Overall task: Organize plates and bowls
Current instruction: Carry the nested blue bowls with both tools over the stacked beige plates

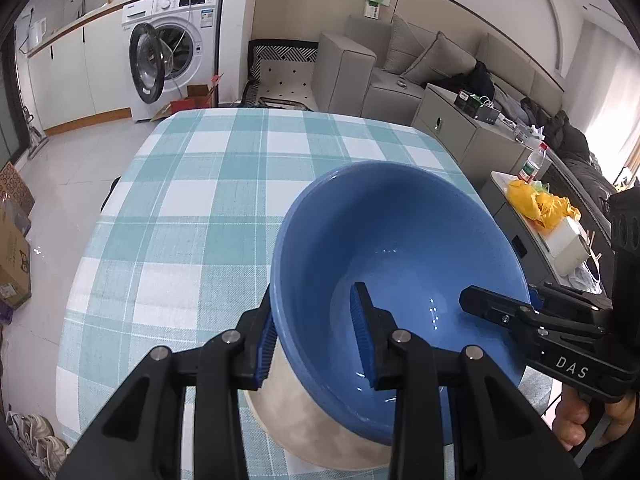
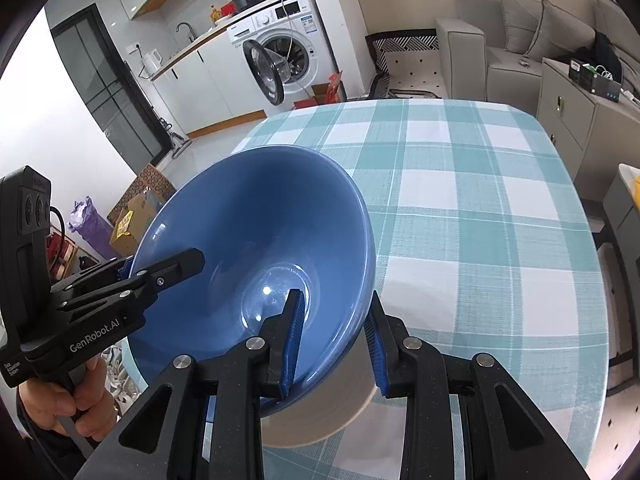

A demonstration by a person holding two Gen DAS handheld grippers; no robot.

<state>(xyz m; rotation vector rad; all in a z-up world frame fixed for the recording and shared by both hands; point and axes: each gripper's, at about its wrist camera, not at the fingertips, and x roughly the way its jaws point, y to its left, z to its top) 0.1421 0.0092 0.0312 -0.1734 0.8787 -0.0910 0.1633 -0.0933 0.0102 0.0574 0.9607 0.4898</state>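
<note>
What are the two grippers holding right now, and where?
Both clamp the blue bowl by its rim: left gripper on one side, right gripper on the opposite.

Grey sofa [image 1: 404, 68] by the beige wall — washing machine [image 1: 176, 48] on pale tiled floor [image 1: 72, 168].

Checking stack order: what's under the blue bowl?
A pale beige dish sits directly under the blue bowl, on the checked tablecloth. Only its outer edge shows; the bowl hides the rest, so its type is unclear.
</note>
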